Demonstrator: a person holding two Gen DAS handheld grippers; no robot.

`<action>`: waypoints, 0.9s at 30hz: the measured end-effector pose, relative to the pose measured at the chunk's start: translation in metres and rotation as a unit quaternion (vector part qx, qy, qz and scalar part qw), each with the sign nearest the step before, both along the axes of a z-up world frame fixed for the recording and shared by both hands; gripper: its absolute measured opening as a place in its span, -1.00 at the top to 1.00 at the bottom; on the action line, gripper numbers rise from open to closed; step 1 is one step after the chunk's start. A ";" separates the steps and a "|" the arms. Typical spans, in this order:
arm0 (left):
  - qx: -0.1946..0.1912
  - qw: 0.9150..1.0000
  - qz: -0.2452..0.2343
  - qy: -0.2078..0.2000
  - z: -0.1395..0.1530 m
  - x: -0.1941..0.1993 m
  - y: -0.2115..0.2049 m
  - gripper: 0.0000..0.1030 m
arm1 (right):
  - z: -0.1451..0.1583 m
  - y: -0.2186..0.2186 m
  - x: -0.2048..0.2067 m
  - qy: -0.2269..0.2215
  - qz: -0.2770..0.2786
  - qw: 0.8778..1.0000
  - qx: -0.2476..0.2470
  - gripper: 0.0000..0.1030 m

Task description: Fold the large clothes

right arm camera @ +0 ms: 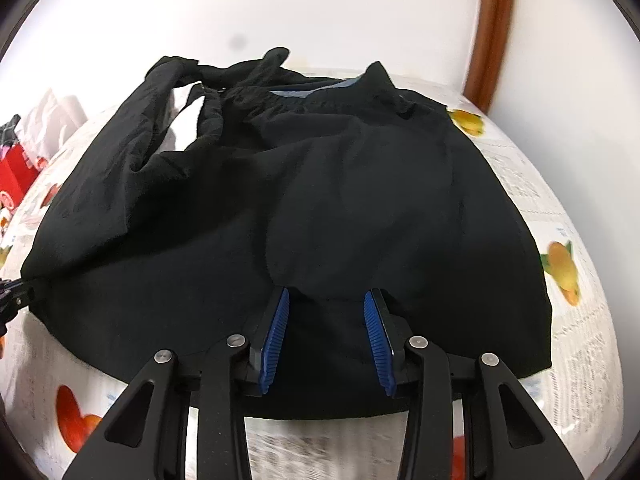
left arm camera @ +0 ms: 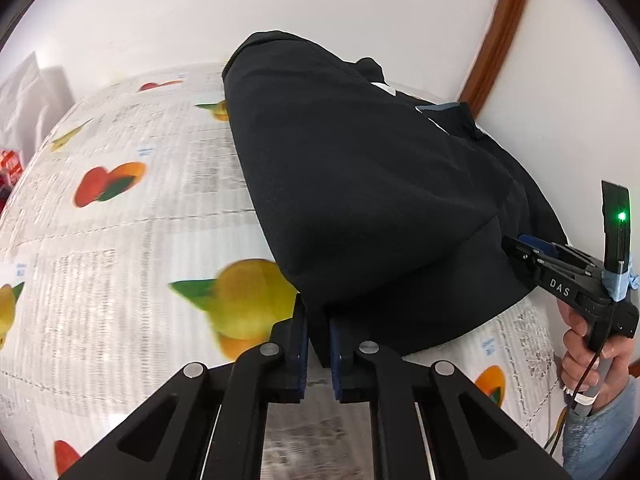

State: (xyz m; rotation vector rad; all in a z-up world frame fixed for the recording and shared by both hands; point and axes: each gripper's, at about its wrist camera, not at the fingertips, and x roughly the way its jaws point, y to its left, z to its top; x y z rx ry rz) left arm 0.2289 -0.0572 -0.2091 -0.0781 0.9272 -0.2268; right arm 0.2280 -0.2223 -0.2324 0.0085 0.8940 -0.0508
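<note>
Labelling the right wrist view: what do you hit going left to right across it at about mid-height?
Red box → black garment → fruit-print tablecloth, with an orange-and-yellow fruit print at the far right. The right gripper sits lower, at the garment's near hem, so it is left out.

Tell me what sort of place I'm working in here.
Likely a home room: a table under a fruit-and-newsprint tablecloth, a plain white wall with brown wooden trim, and a black garment laid out for folding.
</note>
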 end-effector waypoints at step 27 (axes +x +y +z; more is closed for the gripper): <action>-0.050 0.999 0.013 -0.006 0.003 -0.039 0.091 -0.12 | 0.052 0.108 0.034 -0.025 0.163 0.980 0.106 -0.40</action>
